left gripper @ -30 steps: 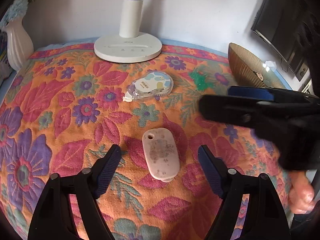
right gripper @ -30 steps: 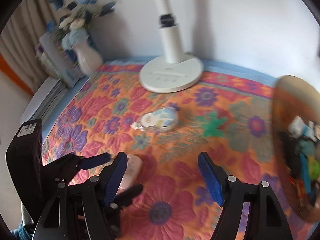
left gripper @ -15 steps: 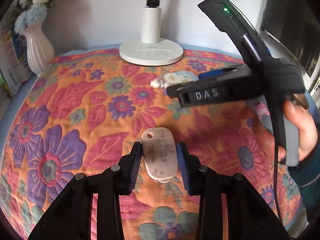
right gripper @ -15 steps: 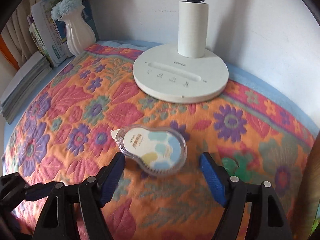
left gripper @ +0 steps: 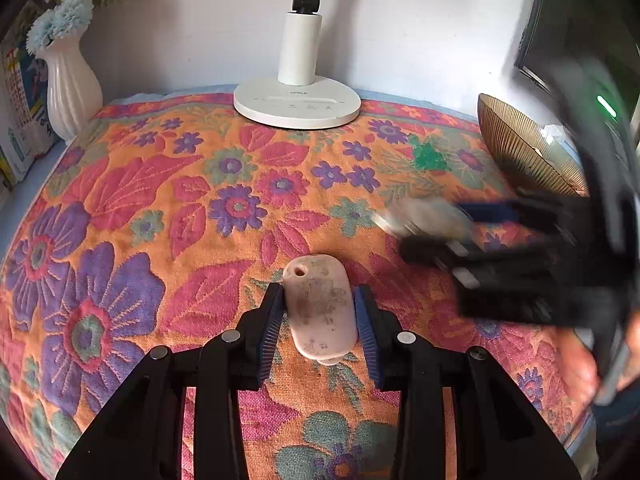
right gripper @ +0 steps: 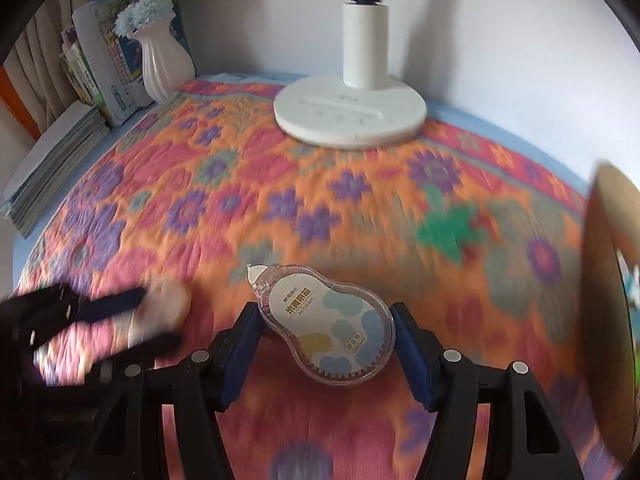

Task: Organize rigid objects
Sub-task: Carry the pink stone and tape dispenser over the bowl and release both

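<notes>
Pink and worn, the oval eraser (left gripper: 320, 308) lay flat on the flowered cloth (left gripper: 192, 216) that covered the surface, its hole end pointing away toward the lamp base (left gripper: 297, 104). The left claw (left gripper: 319, 322) had its two blue pads pressed against the eraser's long sides, gripping it across the narrow width, likely because that span fitted the jaws best and kept the piece from twisting on a lift.

To the right, the right claw (right gripper: 325, 350) straddled the correction tape dispenser (right gripper: 326, 330), a clear pear-shaped case with a pastel label, its white tip aimed away and to the left. Its jaws were closing around the fat end of the case; the pads sat right at its sides, though the wrist view did not make firm contact certain. Taking the widest, roundest part probably gave the pads the most plastic to bear on.

Both items rested in the near middle of the cloth, close beside each other. A ribbed golden bowl (left gripper: 520, 152) stood at the right edge, seemingly the place meant to collect them. A white vase (left gripper: 72, 88) with flowers stood at the far left.
</notes>
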The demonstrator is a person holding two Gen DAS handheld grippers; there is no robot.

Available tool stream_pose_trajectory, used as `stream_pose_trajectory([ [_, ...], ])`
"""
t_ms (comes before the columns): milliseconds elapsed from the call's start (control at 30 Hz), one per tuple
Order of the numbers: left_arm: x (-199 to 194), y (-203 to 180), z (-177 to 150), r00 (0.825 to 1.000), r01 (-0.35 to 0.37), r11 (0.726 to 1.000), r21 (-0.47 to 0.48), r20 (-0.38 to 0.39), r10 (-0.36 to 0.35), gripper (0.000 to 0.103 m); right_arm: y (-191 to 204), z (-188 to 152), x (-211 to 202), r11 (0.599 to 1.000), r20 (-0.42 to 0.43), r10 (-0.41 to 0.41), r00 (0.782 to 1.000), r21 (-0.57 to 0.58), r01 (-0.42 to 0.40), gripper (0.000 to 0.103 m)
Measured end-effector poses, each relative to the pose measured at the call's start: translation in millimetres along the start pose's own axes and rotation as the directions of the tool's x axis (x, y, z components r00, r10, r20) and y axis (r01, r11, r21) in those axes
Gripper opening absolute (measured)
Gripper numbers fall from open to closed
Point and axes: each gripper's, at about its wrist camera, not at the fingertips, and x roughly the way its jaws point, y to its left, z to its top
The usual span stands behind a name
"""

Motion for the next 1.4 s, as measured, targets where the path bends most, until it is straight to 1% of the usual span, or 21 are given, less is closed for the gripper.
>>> stream_pose_trajectory([
  [100, 1, 0, 0, 1.0, 0.015, 1.0, 0.002, -0.007, -0.015, 0.036, 0, -35, -20, 0.998, -0.005, -0.056, 0.998, 0.006, 0.056, 0.064],
  [200, 1, 4, 0, 0.996, 0.084, 0.996, -0.01, -0.013, -0.084, 0.054, -1, -67, -40, 0.997, 0.004, -0.072, 0.997, 0.033, 0.072, 0.064],
  [233, 1, 5, 0, 0.995, 0.103, 0.995, -0.014, -0.014, -0.103, 0.063, -2, -75, -44, 0.997, 0.013, -0.067, 0.998, 0.045, 0.066, 0.067],
  [267, 1, 4, 0, 0.995, 0.103, 0.995, -0.014, -0.013, -0.103, 0.065, -1, -77, -45, 0.997, 0.019, -0.067, 0.998, 0.048, 0.066, 0.069],
  [333, 2, -1, -1, 0.998, 0.056, 0.998, 0.002, -0.019, -0.056, 0.065, 2, -83, -46, 0.996, 0.04, -0.078, 0.996, 0.046, 0.076, 0.071],
  [400, 5, -12, 0, 1.0, -0.008, 0.999, 0.043, -0.027, 0.009, 0.064, 1, -84, -47, 0.995, 0.049, -0.081, 0.996, 0.06, 0.078, 0.071],
  [433, 7, -18, 0, 0.998, -0.054, 0.996, 0.072, -0.027, 0.056, 0.056, 0, -84, -48, 0.995, 0.052, -0.081, 0.995, 0.069, 0.078, 0.064],
  [467, 8, -24, 0, 0.996, -0.088, 0.992, 0.095, -0.018, 0.09, 0.04, 1, -84, -49, 0.994, 0.058, -0.083, 0.995, 0.075, 0.078, 0.063],
  [500, 6, -27, 0, 0.996, -0.092, 0.99, 0.111, -0.005, 0.093, 0.032, 4, -85, -51, 0.993, 0.062, -0.095, 0.994, 0.073, 0.091, 0.062],
  [533, 6, -32, -1, 0.994, -0.107, 0.986, 0.132, 0.0, 0.108, 0.031, 9, -87, -52, 0.993, 0.067, -0.106, 0.992, 0.066, 0.101, 0.053],
  [567, 5, -34, -1, 0.992, -0.125, 0.982, 0.143, 0.003, 0.125, 0.031, 12, -88, -54, 0.994, 0.073, -0.099, 0.992, 0.06, 0.095, 0.048],
  [633, -2, -44, -1, 0.99, -0.14, 0.975, 0.173, 0.027, 0.137, 0.031, 13, -93, -66, 0.996, 0.097, -0.05, 0.994, 0.078, 0.043, 0.048],
  [700, -19, -55, 8, 0.995, -0.079, 0.98, 0.18, 0.078, 0.066, 0.031, 5, -94, -84, 0.994, 0.133, -0.048, 0.99, 0.1, 0.035, 0.048],
  [767, -39, -73, 23, 0.991, -0.03, 0.981, 0.193, 0.133, 0.004, 0.031, -11, -92, -108, 0.99, 0.183, -0.087, 0.979, 0.124, 0.065, 0.048],
  [867, -64, -103, 51, 0.971, 0.059, 0.972, 0.228, 0.212, -0.109, 0.031, -43, -87, -148, 0.977, 0.261, -0.153, 0.953, 0.188, 0.105, 0.048],
  [1000, -70, -147, 86, 0.945, 0.147, 0.945, 0.291, 0.241, -0.221, 0.031, -103, -82, -194, 0.936, 0.324, -0.289, 0.901, 0.295, 0.194, 0.048],
  [1100, -58, -180, 106, 0.935, 0.183, 0.929, 0.321, 0.234, -0.265, 0.031, -147, -81, -208, 0.898, 0.307, -0.352, 0.884, 0.378, 0.226, 0.048],
  [1200, -38, -207, 121, 0.934, 0.226, 0.92, 0.319, 0.199, -0.298, 0.031, -187, -81, -209, 0.854, 0.276, -0.408, 0.871, 0.452, 0.257, 0.048],
  [1267, -14, -221, 131, 0.942, 0.237, 0.924, 0.302, 0.16, -0.294, 0.031, -209, -80, -203, 0.824, 0.235, -0.435, 0.869, 0.493, 0.279, 0.048],
  [1300, -2, -226, 135, 0.947, 0.235, 0.925, 0.298, 0.143, -0.287, 0.031, -226, -78, -195, 0.796, 0.191, -0.455, 0.87, 0.526, 0.301, 0.048],
  [1400, 31, -240, 137, 0.963, 0.218, 0.931, 0.293, 0.091, -0.254, 0.031, -261, -76, -173, 0.746, 0.096, -0.479, 0.873, 0.568, 0.347, 0.048],
])
